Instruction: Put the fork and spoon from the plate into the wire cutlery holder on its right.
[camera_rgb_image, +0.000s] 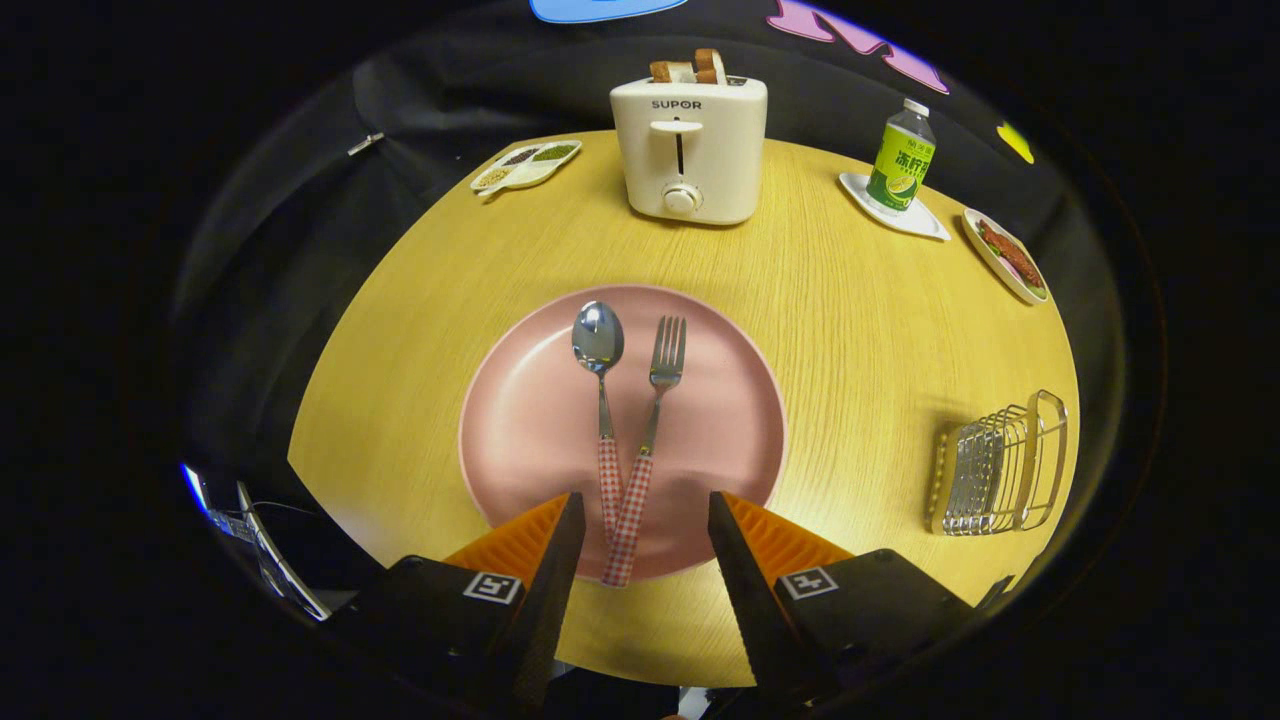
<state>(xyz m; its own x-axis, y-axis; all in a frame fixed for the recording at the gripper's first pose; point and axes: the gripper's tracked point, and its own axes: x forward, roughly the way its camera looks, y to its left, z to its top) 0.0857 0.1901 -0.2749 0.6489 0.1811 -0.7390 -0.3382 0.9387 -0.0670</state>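
A pink plate lies on the round wooden table just ahead of my fingers. On it rest a spoon and a fork, bowl and tines pointing away, their red-checked handles crossing near the plate's near rim. My gripper is open, and the crossed handle ends lie between the two fingertips without being touched. The wire cutlery holder stands to the right of the plate near the table's edge, with nothing in it.
Beyond the plate a white toaster holds bread slices. A small divided dish sits far left. A green-labelled bottle on a white tray and a plate of food stand far right.
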